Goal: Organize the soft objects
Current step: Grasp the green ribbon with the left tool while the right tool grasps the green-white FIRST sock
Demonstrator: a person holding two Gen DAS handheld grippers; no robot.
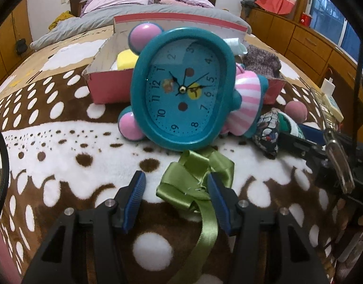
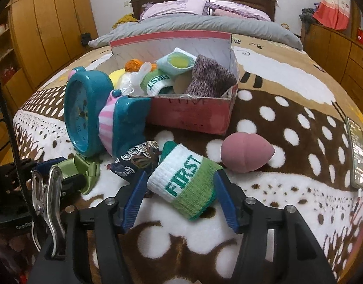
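A green satin ribbon bow (image 1: pixel 195 182) lies on the spotted blanket between the fingers of my left gripper (image 1: pixel 177 189). The right pad touches it and the left pad stands clear, so the gripper is open. A white and green "FIRST" wristband (image 2: pixel 186 182) lies between the blue pads of my right gripper (image 2: pixel 180 189), which is open around it without squeezing it. Behind them stands a pink cardboard box (image 2: pixel 193 116) holding a second wristband (image 2: pixel 155 82), a purple knitted piece (image 2: pixel 212 78) and other soft items.
A teal alarm clock (image 1: pixel 181 87) stands between the ribbon and the box, with a striped pink and teal figure (image 2: pixel 119 123) against it. A dark patterned pouch (image 2: pixel 136 161) and a pink egg-shaped sponge (image 2: pixel 247 153) lie on the blanket. A phone (image 2: pixel 357 156) rests at the bed's right edge.
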